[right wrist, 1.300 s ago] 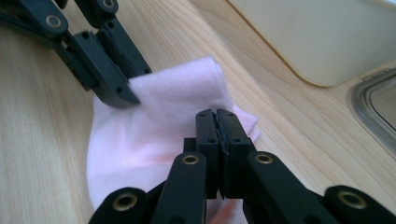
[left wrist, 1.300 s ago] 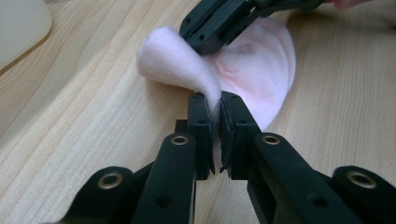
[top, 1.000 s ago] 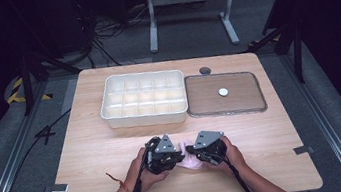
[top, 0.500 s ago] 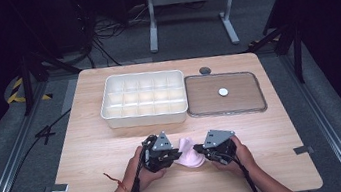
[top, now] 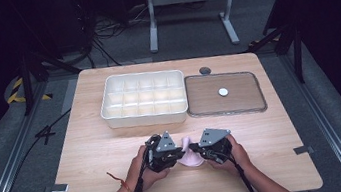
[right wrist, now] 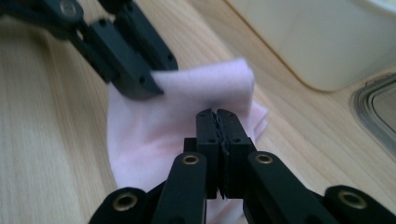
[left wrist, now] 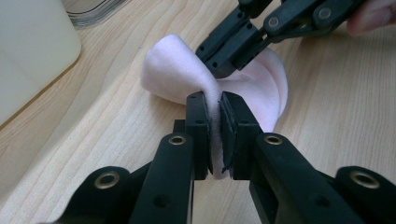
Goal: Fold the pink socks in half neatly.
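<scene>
Pink soft cloth [top: 190, 157] lies bunched on the wooden table [top: 90, 152] at its 6 o'clock edge, between your hands. Your left gripper [left wrist: 214, 122] pinches one fold; your right gripper [right wrist: 217, 122] pinches another. White plastic compartment tray [top: 143, 100] sits at 12 o'clock.

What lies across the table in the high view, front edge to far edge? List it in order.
The two black grippers, left gripper and right gripper, both clamped on the soft pink cloth → the white plastic compartment box beside the flat clear lid with a white knob → the small dark round disc.
</scene>
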Motion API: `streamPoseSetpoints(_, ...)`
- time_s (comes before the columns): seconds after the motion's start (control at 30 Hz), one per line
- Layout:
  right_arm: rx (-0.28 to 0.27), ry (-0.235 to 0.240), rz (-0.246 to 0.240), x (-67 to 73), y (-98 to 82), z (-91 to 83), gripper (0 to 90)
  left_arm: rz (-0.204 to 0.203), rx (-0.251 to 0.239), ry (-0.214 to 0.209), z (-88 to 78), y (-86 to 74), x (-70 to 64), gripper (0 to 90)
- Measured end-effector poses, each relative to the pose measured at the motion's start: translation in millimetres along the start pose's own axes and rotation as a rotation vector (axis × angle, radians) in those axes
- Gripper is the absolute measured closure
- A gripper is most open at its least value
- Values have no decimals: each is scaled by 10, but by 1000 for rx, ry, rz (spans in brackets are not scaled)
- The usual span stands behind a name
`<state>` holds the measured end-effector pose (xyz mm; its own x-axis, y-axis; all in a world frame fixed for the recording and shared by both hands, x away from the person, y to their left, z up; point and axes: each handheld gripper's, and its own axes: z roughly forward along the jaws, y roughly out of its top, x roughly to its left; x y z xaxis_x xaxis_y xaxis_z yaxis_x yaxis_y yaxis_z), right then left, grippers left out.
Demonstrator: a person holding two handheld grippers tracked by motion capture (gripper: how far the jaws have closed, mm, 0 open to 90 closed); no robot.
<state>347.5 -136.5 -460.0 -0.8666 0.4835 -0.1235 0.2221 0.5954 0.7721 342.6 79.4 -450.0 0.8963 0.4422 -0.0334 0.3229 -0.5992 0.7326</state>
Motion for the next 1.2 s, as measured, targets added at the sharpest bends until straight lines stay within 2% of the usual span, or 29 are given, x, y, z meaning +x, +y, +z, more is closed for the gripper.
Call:
streamPoseSetpoints(0.23, 44, 9, 6, 20, -22, 172, 890, 8, 4, 9, 8, -8, 6, 823)
streamPoseSetpoints(0.33, 40, 5, 12, 17, -24, 170, 887, 8, 8, 13, 3, -11, 11, 824)
streamPoseSetpoints(0.53, 11, -9, 13, -16, -27, 49, 885, 23, 13, 22, -30, -13, 5, 831)
streamPoseSetpoints(0.6, -2, -25, 26, -68, -48, -37, 886, 28, 13, 25, -33, -14, 8, 833)
streamPoseSetpoints(0.7, 5, -40, 58, -153, -103, -68, 887, 23, 9, 27, -21, -8, -1, 833)
streamPoseSetpoints(0.77, 22, -35, 72, -184, -132, -40, 886, 36, 13, 28, -21, 3, -2, 833)
streamPoseSetpoints(0.9, 48, -32, 69, -184, -151, 24, 889, 48, 14, 35, 2, 32, -21, 832)
streamPoseSetpoints(1.2, 45, -24, 84, -175, -158, 53, 892, 114, 19, 46, 84, 127, -158, 826)
